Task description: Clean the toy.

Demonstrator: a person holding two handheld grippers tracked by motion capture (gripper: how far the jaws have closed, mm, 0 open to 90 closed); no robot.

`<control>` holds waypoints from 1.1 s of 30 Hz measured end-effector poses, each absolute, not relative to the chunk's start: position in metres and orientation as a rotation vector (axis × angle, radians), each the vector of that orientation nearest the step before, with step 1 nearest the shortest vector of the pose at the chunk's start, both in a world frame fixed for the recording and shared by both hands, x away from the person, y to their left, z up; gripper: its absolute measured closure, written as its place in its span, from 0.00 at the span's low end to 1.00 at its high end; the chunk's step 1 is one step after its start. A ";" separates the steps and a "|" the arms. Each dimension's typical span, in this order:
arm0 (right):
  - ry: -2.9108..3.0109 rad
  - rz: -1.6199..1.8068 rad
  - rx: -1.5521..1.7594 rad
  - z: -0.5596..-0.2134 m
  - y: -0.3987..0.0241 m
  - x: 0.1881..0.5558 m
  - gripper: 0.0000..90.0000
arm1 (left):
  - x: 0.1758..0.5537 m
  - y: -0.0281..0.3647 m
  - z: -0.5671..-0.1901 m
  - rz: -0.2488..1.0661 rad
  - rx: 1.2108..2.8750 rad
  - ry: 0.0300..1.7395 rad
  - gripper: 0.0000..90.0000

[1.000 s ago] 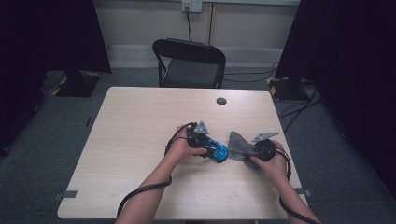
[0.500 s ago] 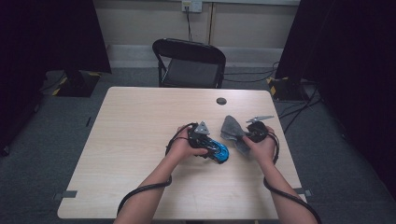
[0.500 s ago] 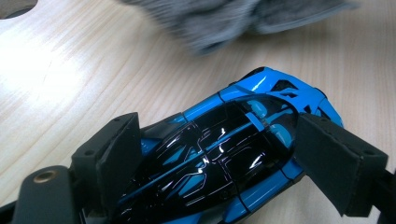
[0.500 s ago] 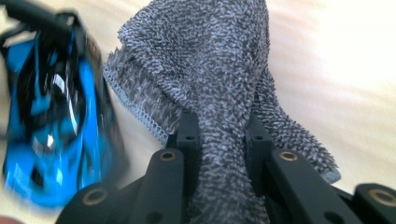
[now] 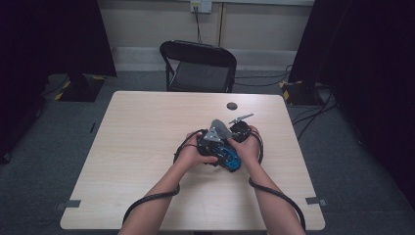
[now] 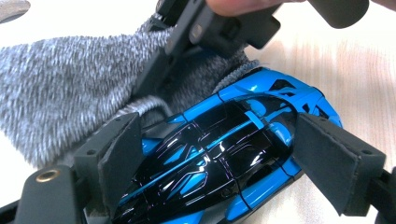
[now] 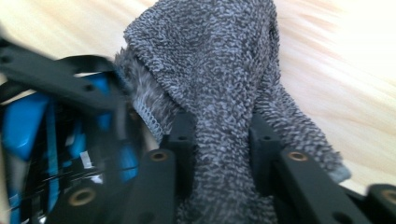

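From the high view, both hands meet just right of the middle of the light wooden bench [image 5: 147, 147], toward its near half. The left gripper [image 5: 215, 155] holds a blue and black toy car [image 5: 230, 157] low over the bench top, and the right gripper [image 5: 226, 133] brings a grey cloth [image 5: 219, 129] against the far side of the car, so that cloth and car touch. A small dark round disc [image 5: 232, 105] lies well apart on the far part of the bench, and a black folding chair [image 5: 198, 66] stands beyond the far edge. Cables trail from both grippers back toward the near edge.

In the left gripper view, the toy car [image 6: 224, 158] sits lengthwise between the two black padded jaws, which press on its sides, so this gripper is clamped on the car. The grey cloth [image 6: 60, 98] lies over the car's far left end, with the right gripper [image 6: 210, 32] above it.

In the right gripper view, the grey cloth [image 7: 219, 93] is pinched between the narrow-set jaws, bunched at the grip and fanning out beyond it. Those jaws have just been opening slightly, with the cloth still between them. The toy car [image 7: 28, 130] shows blurred at the left, just beside the cloth.
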State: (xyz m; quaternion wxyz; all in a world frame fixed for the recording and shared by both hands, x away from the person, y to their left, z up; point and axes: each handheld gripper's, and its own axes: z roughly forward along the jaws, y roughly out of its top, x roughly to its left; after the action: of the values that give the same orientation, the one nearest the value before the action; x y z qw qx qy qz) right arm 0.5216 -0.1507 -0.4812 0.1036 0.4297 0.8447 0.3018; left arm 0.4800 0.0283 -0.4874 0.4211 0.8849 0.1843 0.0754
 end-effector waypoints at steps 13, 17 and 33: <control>2.494 0.925 1.198 -0.475 -0.174 0.520 0.64 | 0.479 0.028 -0.488 0.192 2.215 0.462 0.18; 2.509 0.883 1.146 -0.482 -0.162 0.515 0.77 | 0.480 0.029 -0.488 0.193 2.214 0.460 0.18; 2.654 0.925 0.953 -0.480 -0.156 0.519 0.86 | 0.480 0.036 -0.489 0.200 2.196 0.475 0.18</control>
State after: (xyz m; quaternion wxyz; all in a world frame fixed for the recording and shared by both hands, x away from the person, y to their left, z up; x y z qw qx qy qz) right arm 0.5185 -0.1561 -0.4800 0.0869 0.3201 0.8908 0.3105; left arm 0.4801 0.0364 -0.4892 0.4284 0.8797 0.1903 0.0800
